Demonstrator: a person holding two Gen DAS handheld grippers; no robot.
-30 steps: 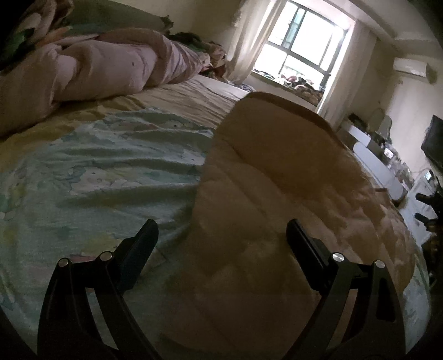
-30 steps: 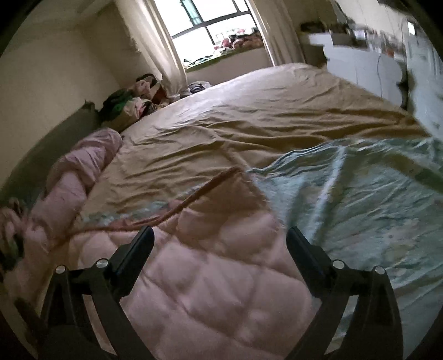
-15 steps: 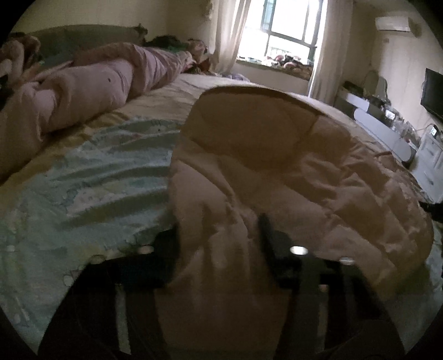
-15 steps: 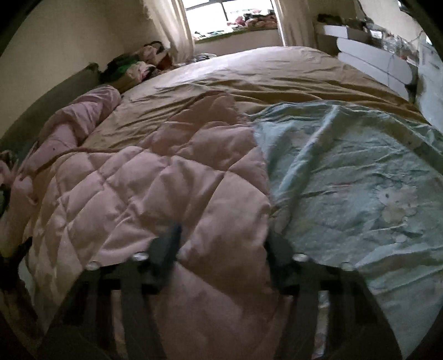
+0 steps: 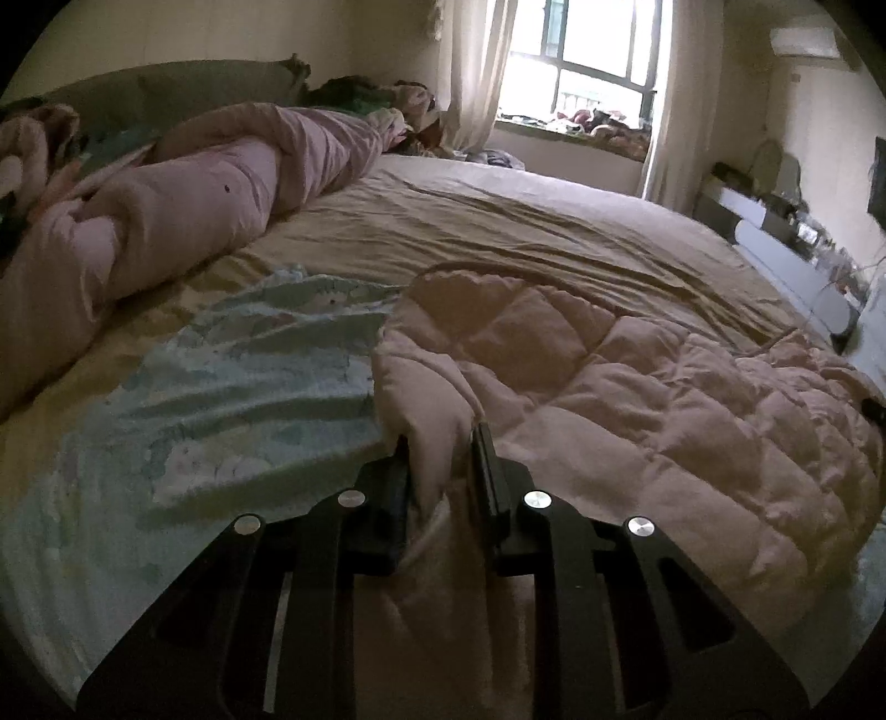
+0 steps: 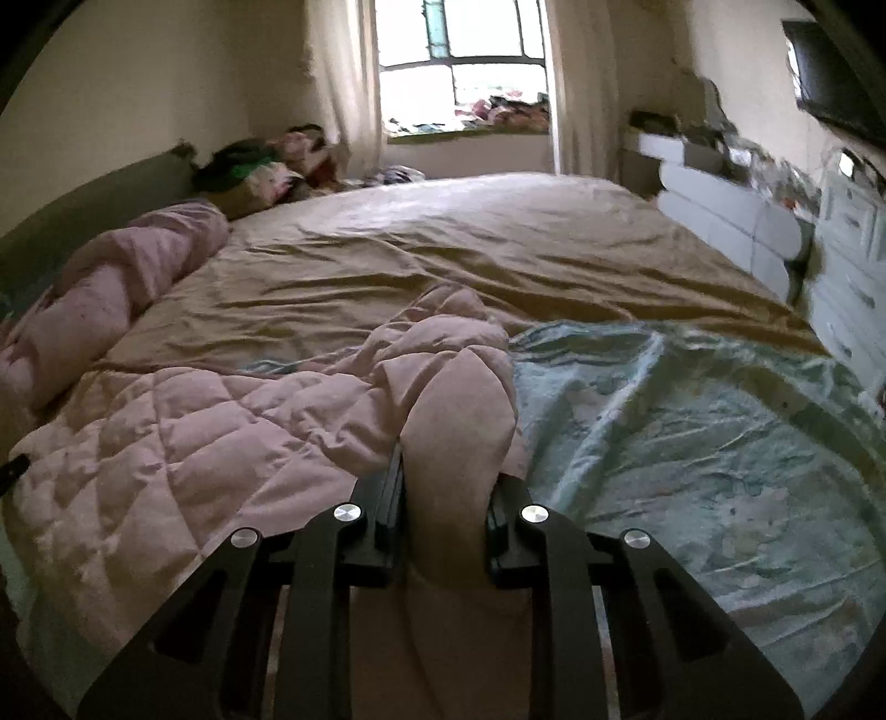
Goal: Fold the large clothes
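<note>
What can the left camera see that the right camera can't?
Only the left wrist view shows the air conditioner high on the wall. Only the right wrist view shows the white drawers. Both show a hand-held gripper, left and right, shut on the pink quilt, plus the blue sheet, the tan bedspread and the window.

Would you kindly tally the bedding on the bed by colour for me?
Pink: 2, the quilted blanket in both tongs (left, right), and the rolled duvet.
Light blue: 1, the printed sheet.
Tan: 1, the bedspread.
Total: 4.
</note>
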